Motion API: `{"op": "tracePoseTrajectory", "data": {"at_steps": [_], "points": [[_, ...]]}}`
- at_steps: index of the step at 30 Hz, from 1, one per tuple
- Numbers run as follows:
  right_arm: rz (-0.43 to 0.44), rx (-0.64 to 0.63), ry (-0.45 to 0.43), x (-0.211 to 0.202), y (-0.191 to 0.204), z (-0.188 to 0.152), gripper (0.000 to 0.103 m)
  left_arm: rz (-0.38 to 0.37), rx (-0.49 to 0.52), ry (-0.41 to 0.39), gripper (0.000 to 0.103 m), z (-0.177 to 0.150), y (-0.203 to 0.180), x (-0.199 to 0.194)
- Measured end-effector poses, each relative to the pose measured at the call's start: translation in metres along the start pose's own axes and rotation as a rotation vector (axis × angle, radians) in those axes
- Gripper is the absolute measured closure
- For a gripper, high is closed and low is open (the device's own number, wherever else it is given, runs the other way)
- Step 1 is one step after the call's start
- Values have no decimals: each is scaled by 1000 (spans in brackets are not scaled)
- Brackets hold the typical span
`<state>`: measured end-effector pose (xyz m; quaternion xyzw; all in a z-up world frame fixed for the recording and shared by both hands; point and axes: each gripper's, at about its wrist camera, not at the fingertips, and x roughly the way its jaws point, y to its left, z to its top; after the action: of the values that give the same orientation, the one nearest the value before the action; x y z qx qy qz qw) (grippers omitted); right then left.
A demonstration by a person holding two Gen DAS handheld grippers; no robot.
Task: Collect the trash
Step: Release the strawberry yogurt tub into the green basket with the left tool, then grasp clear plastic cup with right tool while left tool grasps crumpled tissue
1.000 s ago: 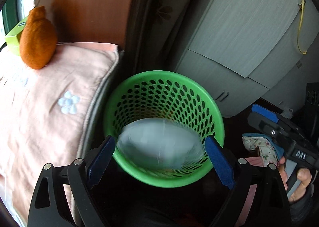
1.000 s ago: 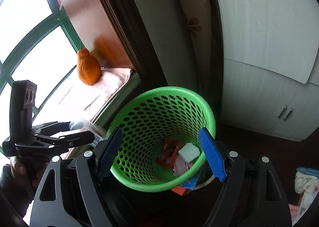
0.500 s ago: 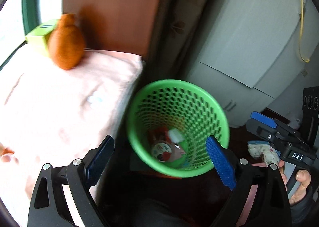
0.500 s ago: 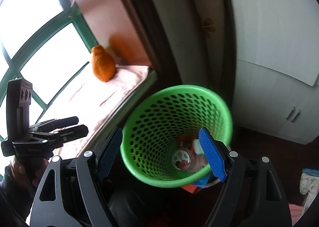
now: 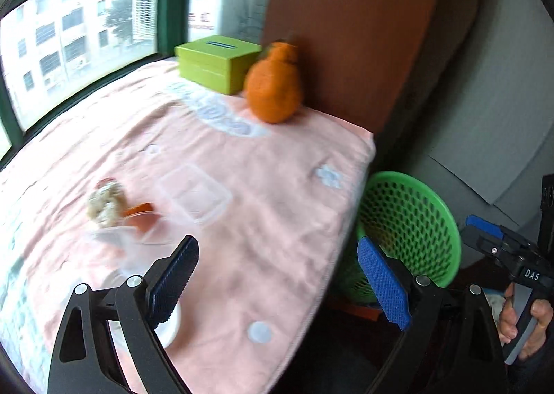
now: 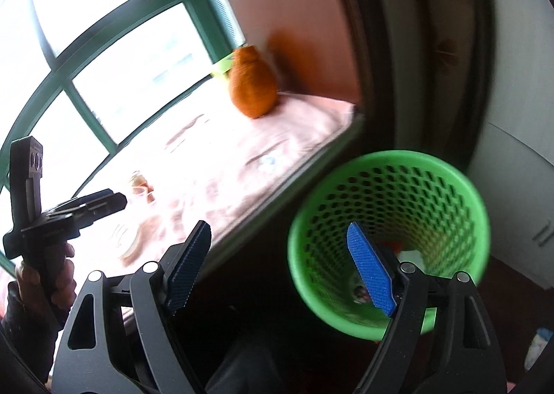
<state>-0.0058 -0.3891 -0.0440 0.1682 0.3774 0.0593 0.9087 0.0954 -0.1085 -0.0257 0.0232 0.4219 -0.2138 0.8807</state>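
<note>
A: Where's the trash?

B: On the pink blanket [image 5: 263, 186], near the left gripper [image 5: 273, 276]: a clear plastic tub [image 5: 194, 193], see-through wrap [image 5: 131, 241] and a blurry crumpled lump [image 5: 104, 203].

A: Heavy?

B: Looks light, thin and crinkly. Pinch the tub's stiff rim. The wrap may slip.

A: Grippers?

B: Both spread, holding nothing; the right gripper [image 6: 280, 266] is opening a bit. The holey green basket [image 6: 391, 165] waits beside the blanket.
</note>
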Motion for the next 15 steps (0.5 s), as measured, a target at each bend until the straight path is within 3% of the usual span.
{"op": "tracePoseTrajectory", "data": {"at_steps": [15], "points": [[153,-139,92,60,94,12,22,166,-209,-19,13,-35,124,-31]]}}
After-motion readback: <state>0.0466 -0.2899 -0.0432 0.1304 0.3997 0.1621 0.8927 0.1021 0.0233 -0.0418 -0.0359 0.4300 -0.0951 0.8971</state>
